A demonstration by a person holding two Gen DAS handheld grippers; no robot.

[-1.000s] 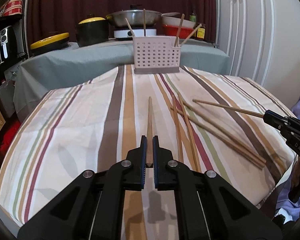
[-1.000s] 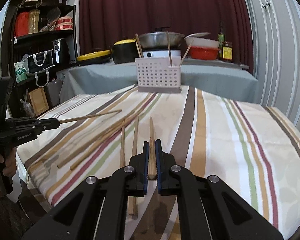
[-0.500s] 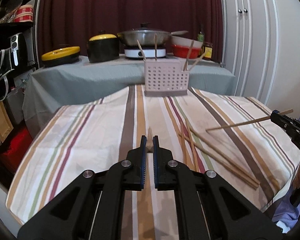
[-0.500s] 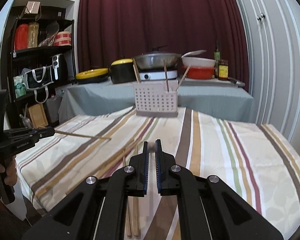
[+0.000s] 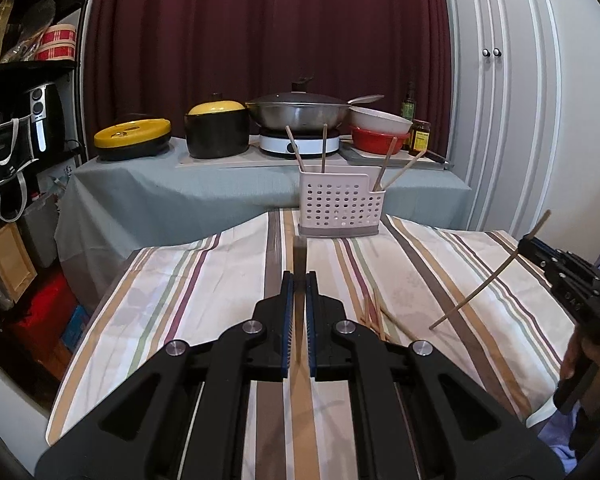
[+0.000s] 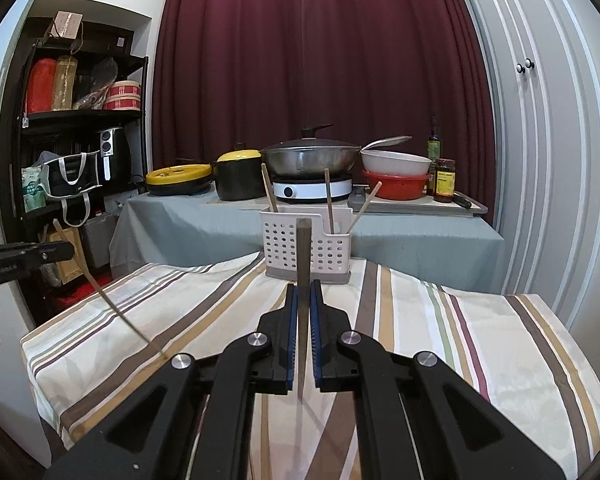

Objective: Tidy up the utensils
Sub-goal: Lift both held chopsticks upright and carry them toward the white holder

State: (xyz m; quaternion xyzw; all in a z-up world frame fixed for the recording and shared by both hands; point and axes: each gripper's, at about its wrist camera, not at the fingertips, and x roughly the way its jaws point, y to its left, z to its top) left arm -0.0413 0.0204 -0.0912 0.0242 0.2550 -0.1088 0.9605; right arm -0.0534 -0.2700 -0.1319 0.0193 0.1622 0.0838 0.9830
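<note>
Both chopsticks are off the striped tablecloth (image 5: 204,280) now and tipped upright: the left gripper (image 5: 299,280) is clamped on one chopstick (image 5: 299,300), the right gripper (image 6: 304,292) on another (image 6: 303,252). Looks like they're headed for the white caddy (image 5: 336,204), with a few more chopsticks (image 5: 374,312) left on the cloth.

We count four chopsticks (image 5: 323,148) standing in one white perforated holder (image 5: 338,204). In front of the holder, two grippers, left (image 5: 299,280) and right (image 6: 304,288), each clamp one chopstick.
</note>
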